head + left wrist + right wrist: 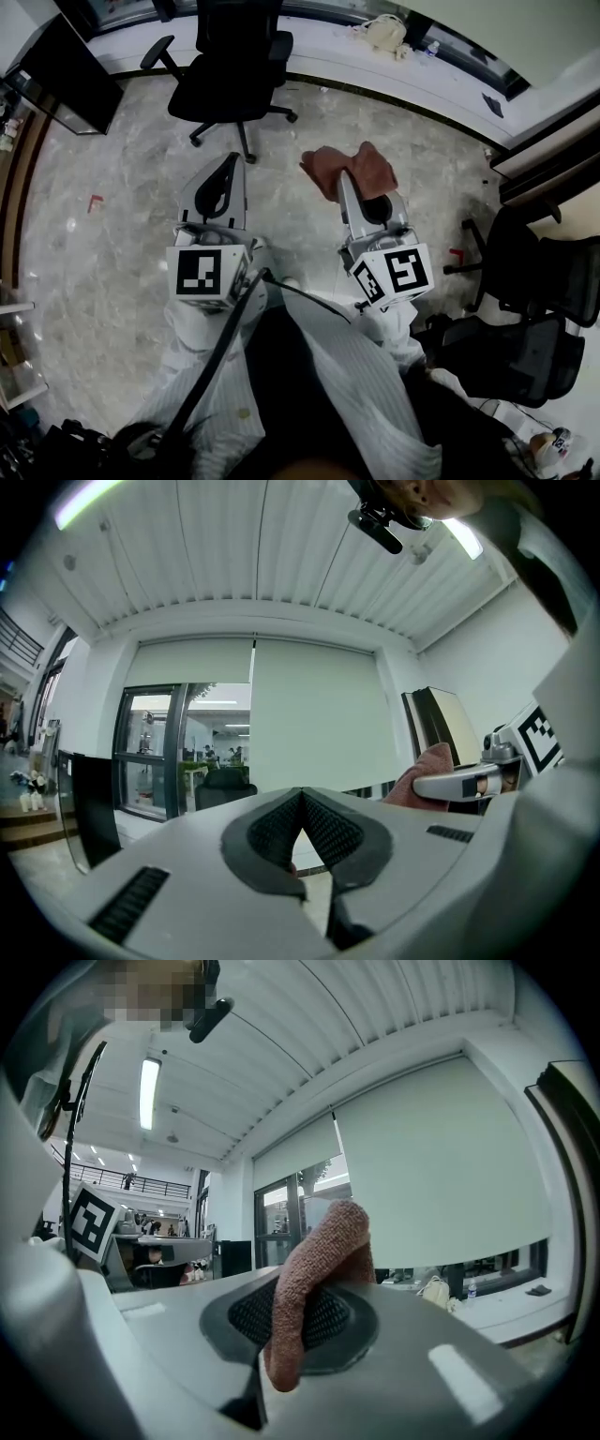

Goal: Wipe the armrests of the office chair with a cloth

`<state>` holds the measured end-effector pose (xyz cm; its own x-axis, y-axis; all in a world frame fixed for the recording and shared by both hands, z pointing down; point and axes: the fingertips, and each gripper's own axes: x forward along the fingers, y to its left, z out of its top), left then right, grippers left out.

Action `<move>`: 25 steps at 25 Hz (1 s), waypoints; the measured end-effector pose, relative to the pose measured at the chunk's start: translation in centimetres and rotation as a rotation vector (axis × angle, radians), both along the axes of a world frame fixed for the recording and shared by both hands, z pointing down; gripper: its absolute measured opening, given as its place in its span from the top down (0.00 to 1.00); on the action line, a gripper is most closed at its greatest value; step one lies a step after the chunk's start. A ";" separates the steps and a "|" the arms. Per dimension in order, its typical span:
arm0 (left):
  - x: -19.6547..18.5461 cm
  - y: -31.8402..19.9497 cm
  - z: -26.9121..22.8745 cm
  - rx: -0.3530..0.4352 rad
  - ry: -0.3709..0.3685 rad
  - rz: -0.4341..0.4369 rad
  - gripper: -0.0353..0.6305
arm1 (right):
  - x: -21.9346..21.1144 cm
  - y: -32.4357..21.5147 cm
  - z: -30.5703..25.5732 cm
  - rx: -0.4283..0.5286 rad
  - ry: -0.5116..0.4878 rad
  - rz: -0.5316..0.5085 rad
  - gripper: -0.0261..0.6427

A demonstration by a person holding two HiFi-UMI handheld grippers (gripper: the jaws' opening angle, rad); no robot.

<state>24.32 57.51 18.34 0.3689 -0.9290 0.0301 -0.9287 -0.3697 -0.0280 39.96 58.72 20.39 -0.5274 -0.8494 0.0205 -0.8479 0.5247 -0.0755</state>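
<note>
I judge the task barely begun: the cloth is in hand, but no wiping has started and both armrests are left to do.

My right tool [349,187] is clamped on the cloth [361,167]. In the right gripper view the brown cloth [314,1279] is pinched between the jaws of that tool [300,1321], with one fold standing up past the tips and a tail hanging down in front of the pads. In the head view it bunches out beyond the tool's tip, held up over the floor [112,187] and touching nothing else.

My left tool [225,176] holds nothing. In the left gripper view its jaws [300,808] are closed, the ribbed pads meeting at the tip with only a small gap behind them. The right tool and the cloth show at that view's right edge, just beside it.

The chair [234,66] stands ahead of both tools and well apart from them, near the window ledge. One armrest [157,52] sticks out on its left side in the head view. I cannot make out the other against the dark seat.

What is left, as I read it: close the gap to the chair, lay the cloth on one armrest and rub along it, then do the other. The left tool is free to steady the chair, which looks to be on casters and may roll.
</note>
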 end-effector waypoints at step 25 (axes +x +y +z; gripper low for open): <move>-7.0 -48.2 5.8 -0.148 -0.031 0.096 0.94 | -9.0 -48.6 6.4 -0.159 0.043 0.007 0.92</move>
